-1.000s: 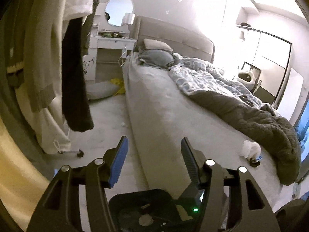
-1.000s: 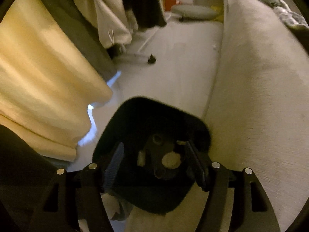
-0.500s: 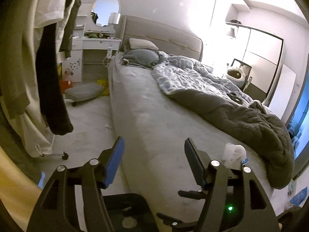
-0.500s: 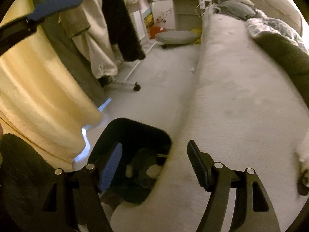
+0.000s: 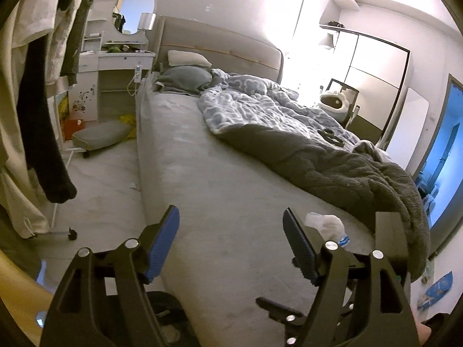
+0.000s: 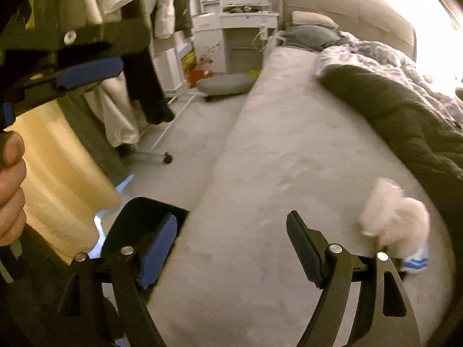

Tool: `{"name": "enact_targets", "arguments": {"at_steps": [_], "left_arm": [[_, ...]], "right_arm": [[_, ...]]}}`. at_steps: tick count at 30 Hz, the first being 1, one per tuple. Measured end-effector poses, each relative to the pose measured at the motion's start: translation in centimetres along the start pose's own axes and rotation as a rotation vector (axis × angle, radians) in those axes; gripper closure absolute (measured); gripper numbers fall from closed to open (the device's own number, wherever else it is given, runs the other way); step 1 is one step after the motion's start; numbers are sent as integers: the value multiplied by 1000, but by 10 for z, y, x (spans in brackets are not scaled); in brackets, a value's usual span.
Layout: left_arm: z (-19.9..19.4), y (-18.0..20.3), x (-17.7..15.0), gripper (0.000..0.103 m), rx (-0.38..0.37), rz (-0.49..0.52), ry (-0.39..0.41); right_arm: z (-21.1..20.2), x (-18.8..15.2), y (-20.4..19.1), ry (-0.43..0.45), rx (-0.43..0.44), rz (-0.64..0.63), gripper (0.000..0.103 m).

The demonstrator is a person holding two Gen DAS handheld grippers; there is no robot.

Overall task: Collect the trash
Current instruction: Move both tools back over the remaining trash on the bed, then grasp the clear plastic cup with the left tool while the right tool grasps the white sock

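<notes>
A crumpled white piece of trash with a blue-striped bit (image 6: 396,225) lies on the grey bed near the dark blanket; it also shows in the left wrist view (image 5: 328,225). A black trash bin (image 6: 139,225) stands on the floor by the bed's side, its rim low in the left wrist view (image 5: 167,303). My right gripper (image 6: 231,248) is open and empty above the bed edge, left of the trash. My left gripper (image 5: 231,245) is open and empty over the bed; it appears in the right wrist view (image 6: 86,72) at upper left.
The bed (image 5: 217,173) carries a dark blanket (image 5: 347,173), a blue patterned duvet and pillows. A wheeled clothes rack with hanging garments (image 6: 139,72) stands left. A grey cushion (image 5: 101,136) lies on the floor by a white dresser (image 5: 115,66). A small scrap (image 5: 133,185) lies on the floor.
Both grippers rose from over the bin and swung right toward the bed. The bin dropped to the lower left of both views and the white trash came closer.
</notes>
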State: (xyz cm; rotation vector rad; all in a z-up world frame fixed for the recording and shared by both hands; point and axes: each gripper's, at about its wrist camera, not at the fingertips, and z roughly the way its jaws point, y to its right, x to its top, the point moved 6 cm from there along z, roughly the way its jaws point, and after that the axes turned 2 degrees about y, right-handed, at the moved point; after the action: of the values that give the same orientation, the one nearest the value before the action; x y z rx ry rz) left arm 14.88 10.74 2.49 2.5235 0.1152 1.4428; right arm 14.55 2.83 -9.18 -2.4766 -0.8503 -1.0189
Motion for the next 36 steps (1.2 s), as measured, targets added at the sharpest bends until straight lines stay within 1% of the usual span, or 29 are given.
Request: {"name": "enact_targets", "arguments": {"at_steps": [5,9,16,22,28,32,36], "left_arm": [[19,20,-3,22,-33,11,-26],[39,37,-9,20,-66,12,-62],[74,73,-13,17,-111,78,-96],[105,91,-20,16,-134,119,-134],[136,104,-30,16,-169,111,-177],[157,114,-38,16,-191,110,-208],[176,122,-51,16,-216,112,-236]], "right_arm": [[-15,-2,30,33,-43,28,21],[-28,-3,50,61,-63,47,18],[-44,-3,99,107,-105,107,17],[-54,-9,142,125,-121,181,17],[-48,-19,162,108,-112,212,17],[-41,-26,169,75,-97,194,17],[-41,-36,176,69,-70,180,17]]}}
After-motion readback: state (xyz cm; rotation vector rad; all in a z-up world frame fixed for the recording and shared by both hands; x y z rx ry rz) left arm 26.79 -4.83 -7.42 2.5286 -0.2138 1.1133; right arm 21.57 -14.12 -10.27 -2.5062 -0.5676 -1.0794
